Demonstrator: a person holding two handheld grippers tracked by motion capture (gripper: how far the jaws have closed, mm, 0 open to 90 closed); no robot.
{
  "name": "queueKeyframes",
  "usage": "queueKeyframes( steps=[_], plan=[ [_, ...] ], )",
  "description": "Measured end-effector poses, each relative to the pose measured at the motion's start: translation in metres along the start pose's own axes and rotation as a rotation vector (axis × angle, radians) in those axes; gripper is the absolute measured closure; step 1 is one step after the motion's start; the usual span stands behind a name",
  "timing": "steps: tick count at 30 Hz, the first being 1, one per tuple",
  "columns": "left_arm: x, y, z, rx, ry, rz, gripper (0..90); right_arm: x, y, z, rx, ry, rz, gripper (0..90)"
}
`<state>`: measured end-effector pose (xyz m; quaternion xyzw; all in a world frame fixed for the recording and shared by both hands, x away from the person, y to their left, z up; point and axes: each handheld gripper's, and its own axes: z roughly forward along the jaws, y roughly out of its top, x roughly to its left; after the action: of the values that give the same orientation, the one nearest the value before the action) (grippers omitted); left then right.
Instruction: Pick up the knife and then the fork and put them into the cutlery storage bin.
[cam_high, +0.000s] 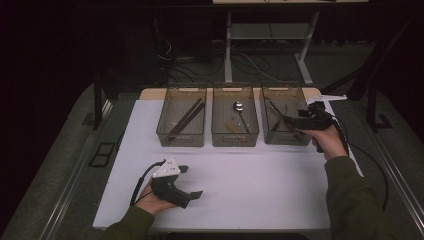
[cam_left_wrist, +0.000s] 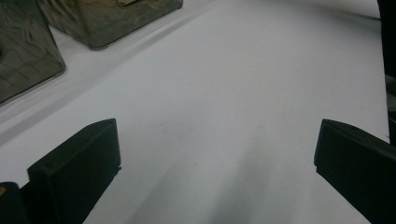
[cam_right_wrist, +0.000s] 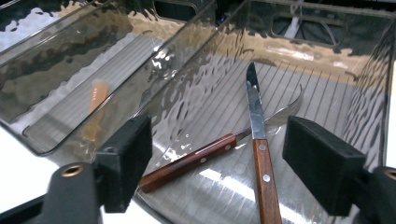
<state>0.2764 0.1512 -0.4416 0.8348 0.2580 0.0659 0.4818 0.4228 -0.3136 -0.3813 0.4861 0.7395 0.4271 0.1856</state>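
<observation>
Knives (cam_right_wrist: 258, 154) lie crossed in the right bin (cam_high: 285, 137), two of them with brown riveted handles; one blade points up the bin floor, the other handle slants off to the left under it. Going from the left of the high view: the left gripper (cam_high: 192, 181) rests low over the white table (cam_high: 250, 185), held in the person's left hand (cam_high: 150, 200), well apart from the bins. Its jaws stand spread wide, with only bare table between them in the left gripper view. Farther back, three clear bins sit side by side. The left bin (cam_high: 181, 137) holds long dark sticks (cam_high: 187, 117). The middle bin (cam_high: 235, 137) holds a spoon (cam_high: 239, 107) and a small orange-brown piece (cam_high: 231, 127). At the right bin, the right gripper (cam_high: 287, 120) hangs at the near right rim, aimed in over the knives. Its jaws are spread apart and pinch nothing; the knives lie on the bin floor beyond and between them, untouched.
</observation>
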Motion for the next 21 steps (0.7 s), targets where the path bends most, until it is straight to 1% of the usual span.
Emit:
queueKeyframes(
  steps=[1,3,6,8,9,14,16,21],
  plan=[
    [0.001,0.000,0.000,0.003,-0.003,0.002,0.0,0.002,-0.001,-0.002,-0.006,0.016,0.014,19.7],
    [0.001,0.000,0.000,0.006,-0.005,0.000,0.0,0.005,-0.003,-0.007,-0.026,0.034,0.012,19.0],
    [0.001,-0.001,0.000,0.008,-0.004,0.003,0.0,0.010,-0.006,-0.015,-0.050,0.040,-0.004,17.8],
    [0.000,-0.001,-0.001,0.007,-0.004,0.008,0.0,0.015,-0.009,-0.021,-0.067,0.054,-0.009,17.1],
    [-0.001,-0.001,-0.001,0.003,-0.004,0.006,0.0,0.017,-0.011,-0.024,-0.074,0.060,-0.012,15.0],
    [-0.002,-0.001,-0.001,0.005,-0.003,0.007,0.0,0.029,-0.021,-0.036,-0.086,0.103,-0.039,14.6],
    [-0.002,-0.001,-0.001,0.003,-0.005,0.005,0.0,0.033,-0.026,-0.040,-0.089,0.108,-0.057,14.6],
    [-0.002,-0.001,-0.002,0.010,-0.003,0.014,0.0,0.041,-0.042,-0.049,-0.097,0.138,-0.063,14.6]
  ],
)
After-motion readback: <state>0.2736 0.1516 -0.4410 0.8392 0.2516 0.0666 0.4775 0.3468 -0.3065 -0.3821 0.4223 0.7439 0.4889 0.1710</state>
